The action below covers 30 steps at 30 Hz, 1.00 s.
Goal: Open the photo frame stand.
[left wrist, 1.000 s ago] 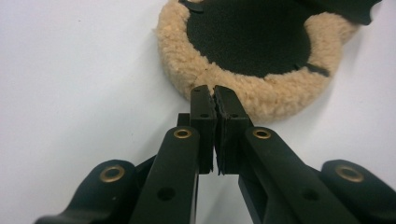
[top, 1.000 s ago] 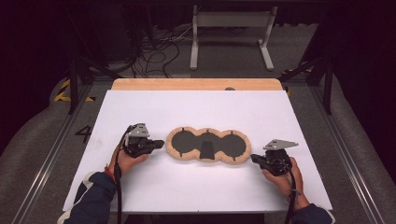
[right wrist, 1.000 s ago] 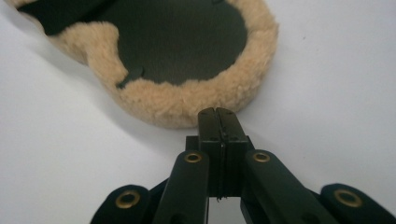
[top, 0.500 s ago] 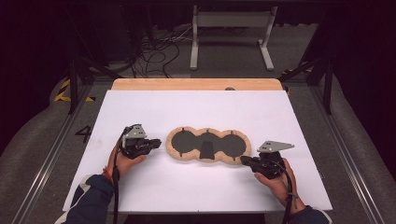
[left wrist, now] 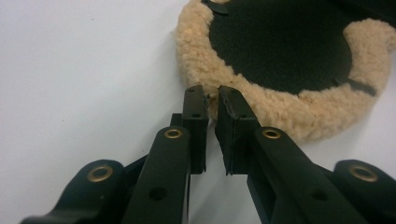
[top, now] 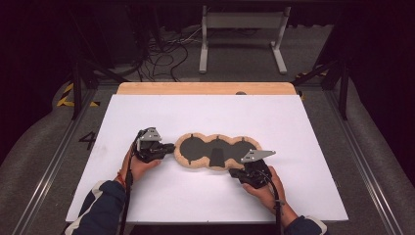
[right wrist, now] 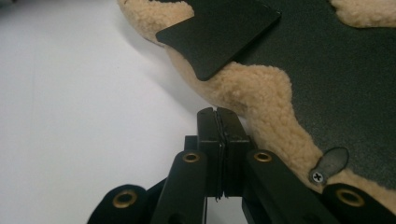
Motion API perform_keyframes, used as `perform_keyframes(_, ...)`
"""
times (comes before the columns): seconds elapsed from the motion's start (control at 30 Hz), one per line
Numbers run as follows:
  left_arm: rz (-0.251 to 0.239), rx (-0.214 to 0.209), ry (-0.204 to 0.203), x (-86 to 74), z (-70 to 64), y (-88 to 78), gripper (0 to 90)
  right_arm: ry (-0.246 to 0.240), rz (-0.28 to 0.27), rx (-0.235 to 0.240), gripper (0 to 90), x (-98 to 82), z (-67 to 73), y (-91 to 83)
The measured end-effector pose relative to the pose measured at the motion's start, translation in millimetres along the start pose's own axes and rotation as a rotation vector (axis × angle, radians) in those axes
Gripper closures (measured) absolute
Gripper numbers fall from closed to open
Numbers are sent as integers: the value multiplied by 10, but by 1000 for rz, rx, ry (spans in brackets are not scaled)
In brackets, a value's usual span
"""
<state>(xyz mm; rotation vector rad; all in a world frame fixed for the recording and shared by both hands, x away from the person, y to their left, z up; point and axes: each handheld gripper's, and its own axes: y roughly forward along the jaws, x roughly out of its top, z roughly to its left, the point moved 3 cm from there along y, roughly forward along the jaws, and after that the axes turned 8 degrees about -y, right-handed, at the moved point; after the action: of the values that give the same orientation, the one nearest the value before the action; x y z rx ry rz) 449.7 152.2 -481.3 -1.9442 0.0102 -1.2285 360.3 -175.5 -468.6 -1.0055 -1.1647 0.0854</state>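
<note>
A fleece-edged black pad (top: 215,152) lies mid-table (top: 293,127). The left gripper (left wrist: 212,95) has its fingers opening slightly at the pad's left rim, gripping nothing. The right gripper (right wrist: 217,116) has its fingers pressed together, empty, at the near edge.

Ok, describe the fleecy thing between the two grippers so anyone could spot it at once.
On the white table, look near the front edge, between the left gripper and the right gripper. The pad lies flat there: three joined round lobes in a row, black inside with a tan fleece rim. It is the one loose thing on the table, and both grippers' tips meet its rim.
</note>
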Motion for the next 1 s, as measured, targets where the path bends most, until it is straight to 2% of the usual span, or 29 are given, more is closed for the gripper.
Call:
perform_keyframes(0.07,-3,-11,-9,-3,-5,3,826,-17,13,-27,894,-2,-27,33)
perform_keyframes(0.13,-2,-28,1,3,-23,-5,863,-14,22,-33,900,-20,-53,43)
perform_keyframes(0.23,-6,-67,7,3,-59,-27,866,-14,22,-42,900,-29,-76,28)
perform_keyframes(0.37,3,-64,19,6,-100,-26,871,-26,25,-64,900,-27,-95,21)
perform_keyframes(0.4,2,-69,7,1,-109,-24,869,-25,23,-70,900,-25,-105,20)
perform_keyframes(0.5,4,-78,13,-3,-115,-23,866,-21,15,-71,900,-22,-139,22)
perform_keyframes(0.57,7,-66,17,-1,-124,-26,851,-28,11,-83,900,-8,-146,31)
perform_keyframes(0.67,4,-70,20,-3,-129,-29,845,-32,11,-83,900,6,-147,41)
perform_keyframes(0.73,6,-62,39,2,-121,-37,830,-34,8,-80,900,14,-165,37)
perform_keyframes(0.8,-4,-61,14,-1,-133,-60,816,-29,-3,-70,900,23,-172,14)
perform_keyframes(0.87,-18,-61,21,-6,-125,-117,815,-26,-26,-28,880,46,-161,-30)
perform_keyframes(0.97,-39,-58,9,-51,-138,-224,787,-32,-48,-4,878,97,-105,-61)
perform_keyframes(1.0,-43,-50,29,-76,-137,-262,778,-38,-43,4,871,102,-89,-50)
